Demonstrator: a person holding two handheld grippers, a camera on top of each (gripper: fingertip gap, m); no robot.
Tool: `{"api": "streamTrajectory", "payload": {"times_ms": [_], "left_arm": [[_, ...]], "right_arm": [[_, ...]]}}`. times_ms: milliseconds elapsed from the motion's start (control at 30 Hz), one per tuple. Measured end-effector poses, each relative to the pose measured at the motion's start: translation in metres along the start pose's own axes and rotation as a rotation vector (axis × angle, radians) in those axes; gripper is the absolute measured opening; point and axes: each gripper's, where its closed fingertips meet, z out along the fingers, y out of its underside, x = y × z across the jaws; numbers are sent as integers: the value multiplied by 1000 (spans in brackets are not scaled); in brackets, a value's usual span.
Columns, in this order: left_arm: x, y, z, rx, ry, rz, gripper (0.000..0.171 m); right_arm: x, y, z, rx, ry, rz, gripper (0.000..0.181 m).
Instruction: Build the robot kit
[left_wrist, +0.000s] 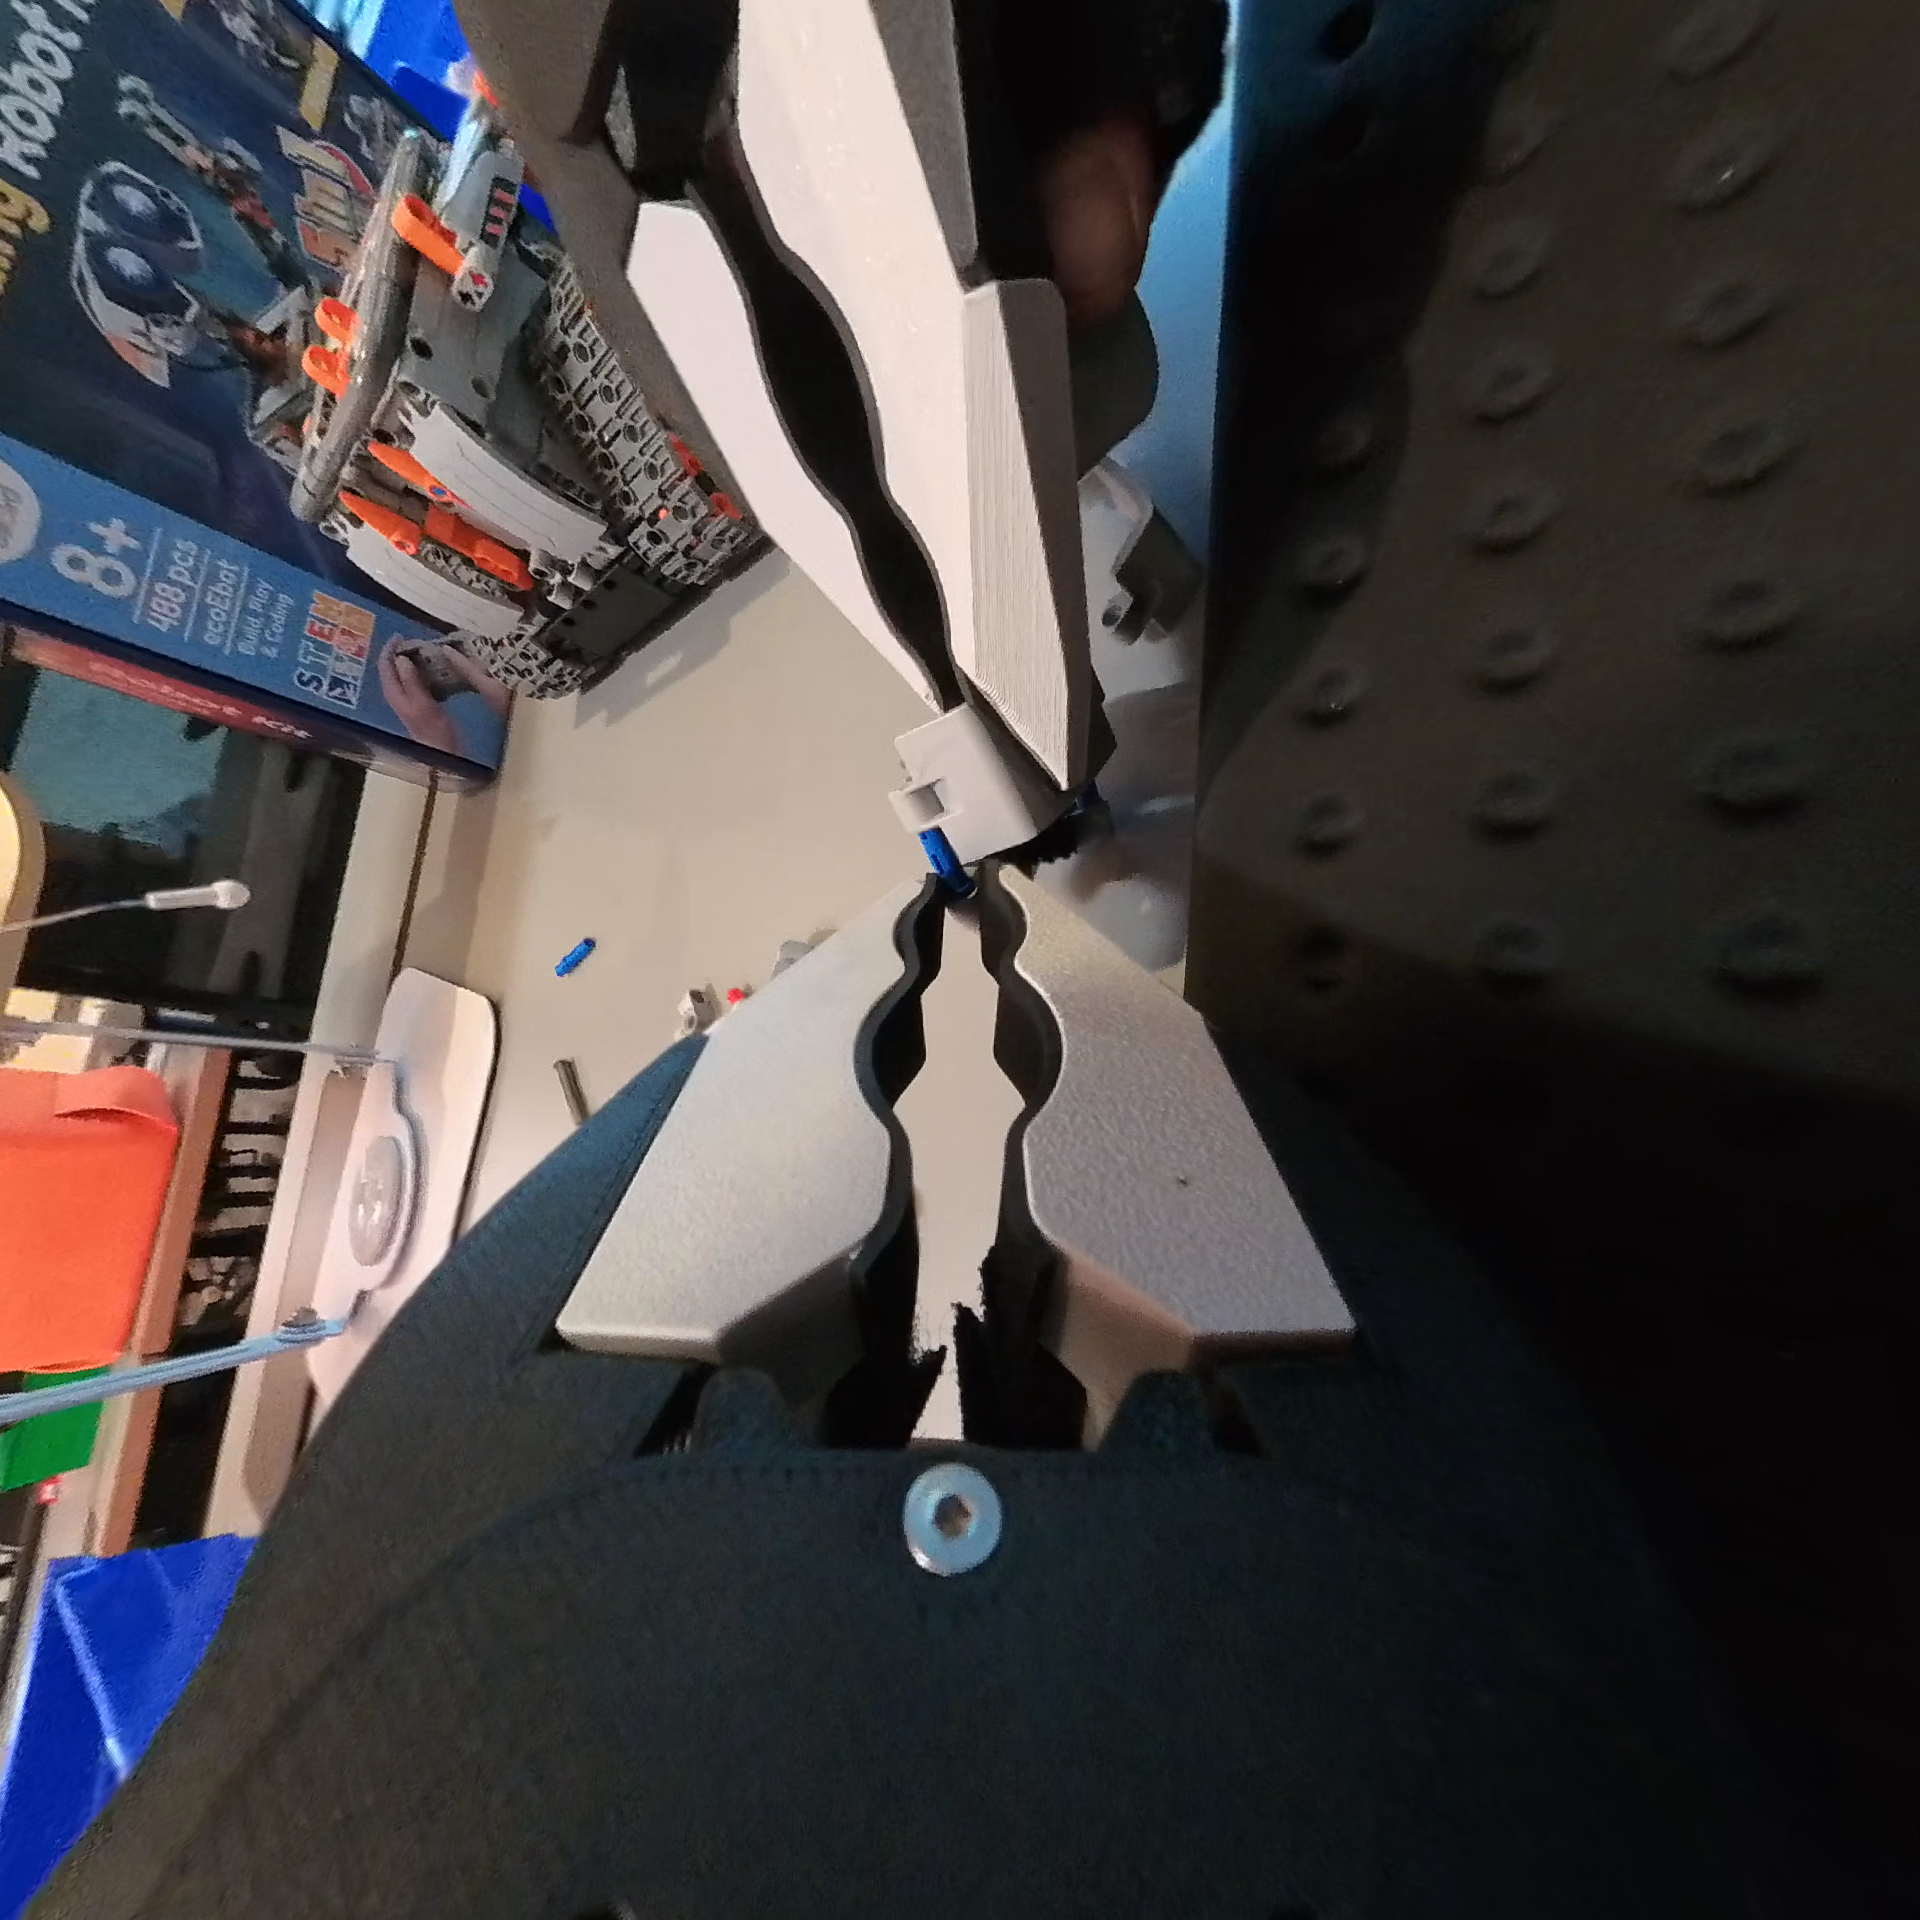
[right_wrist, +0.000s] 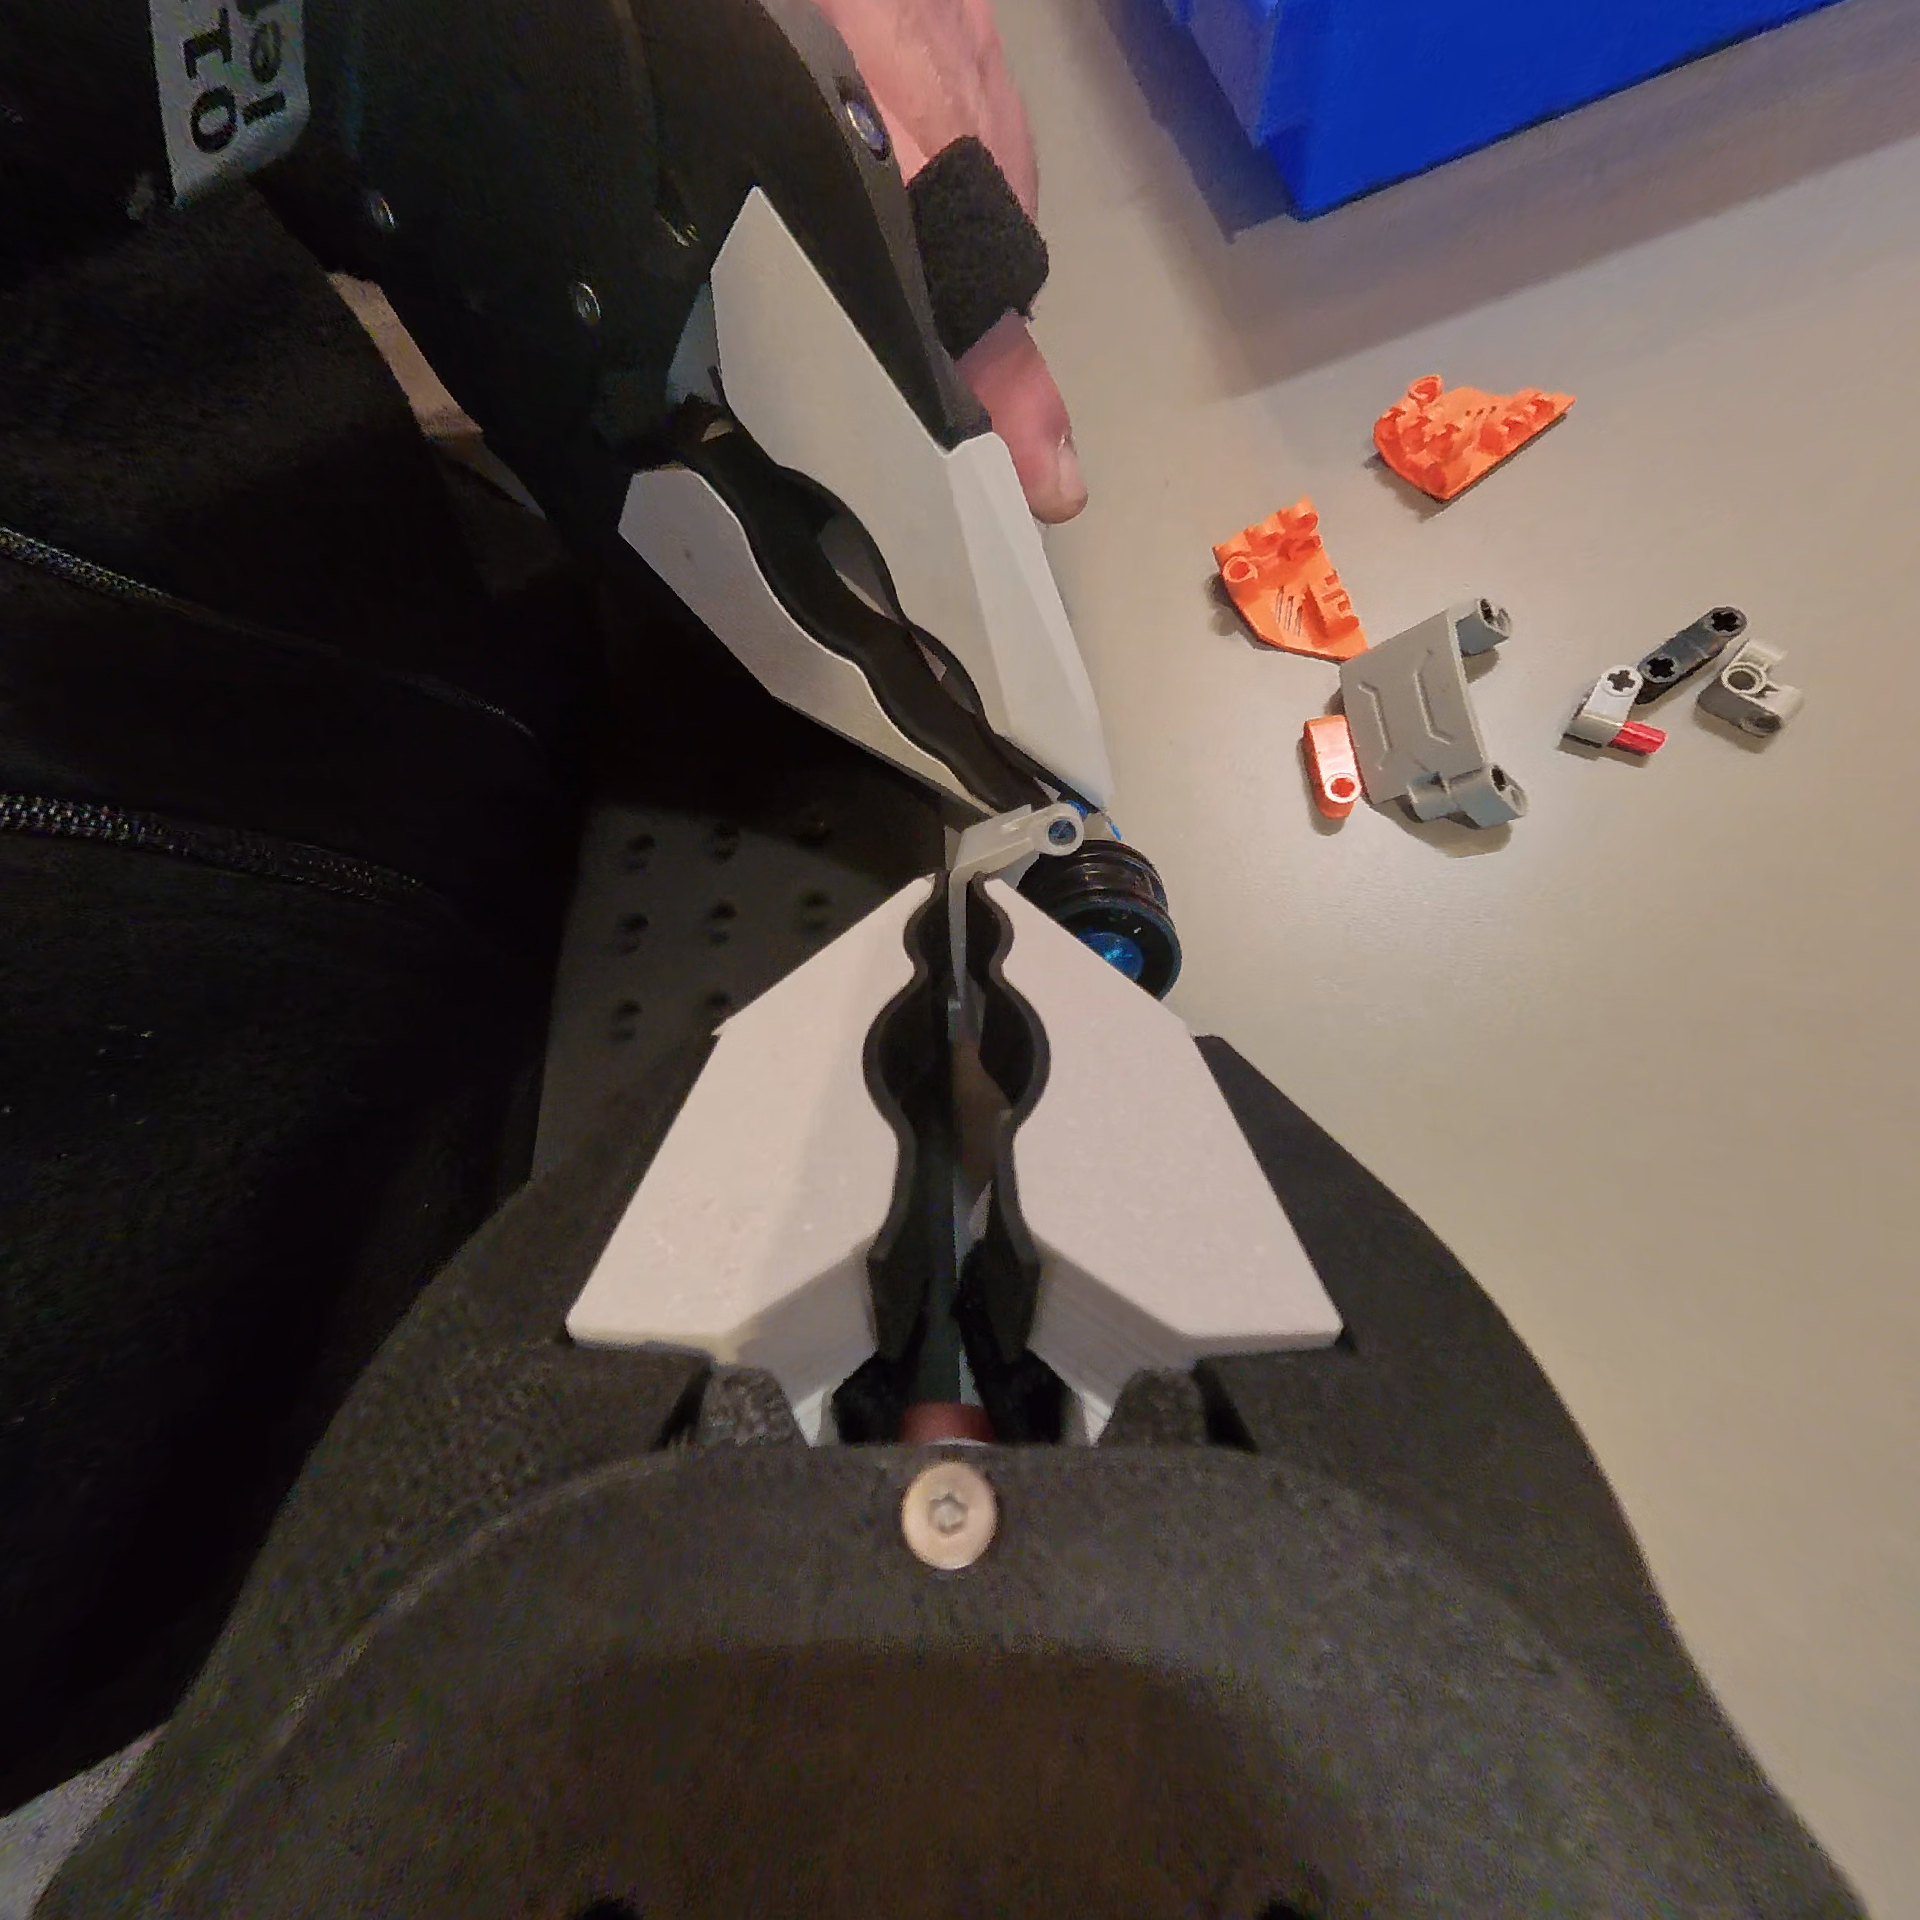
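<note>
Left gripper (left_wrist: 961, 883) has its fingers pinched nearly shut on a little blue pin (left_wrist: 948, 857), gripped right at the tips. The pin's long axis runs straight ahead off the fingertips into a light grey connector piece (left_wrist: 951, 784), which the right gripper (right_wrist: 966, 883) clamps narrow at its own tips, tip to tip with the left. A black wheel with a blue hub (right_wrist: 1107, 914) sits just right of those tips.

Such a shallow bite looks risky: any sideways twist could pop the pin loose.

Further right on the worktop (right_wrist: 1455, 1195): orange panels (right_wrist: 1288, 582), a grey panel (right_wrist: 1423, 727).
</note>
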Motion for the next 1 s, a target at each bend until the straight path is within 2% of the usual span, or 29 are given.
{"api": "streamTrajectory", "payload": {"times_ms": [167,367,767,867,1000], "left_arm": [[-1,-3,2,-35,-3,77,4],[-1,-1,3,-42,-6,73,3],[3,-7,6,-43,26,116,3],[3,-7,7,-37,34,84,2],[2,-6,10,-34,71,1,3]], "right_arm": [[2,3,-3,-78,43,-44,0],[3,5,-1,-95,77,-86,0],[3,16,-10,-373,26,-273,0],[7,16,-10,-354,33,-265,0],[11,14,-10,-259,21,-220,0]]}}
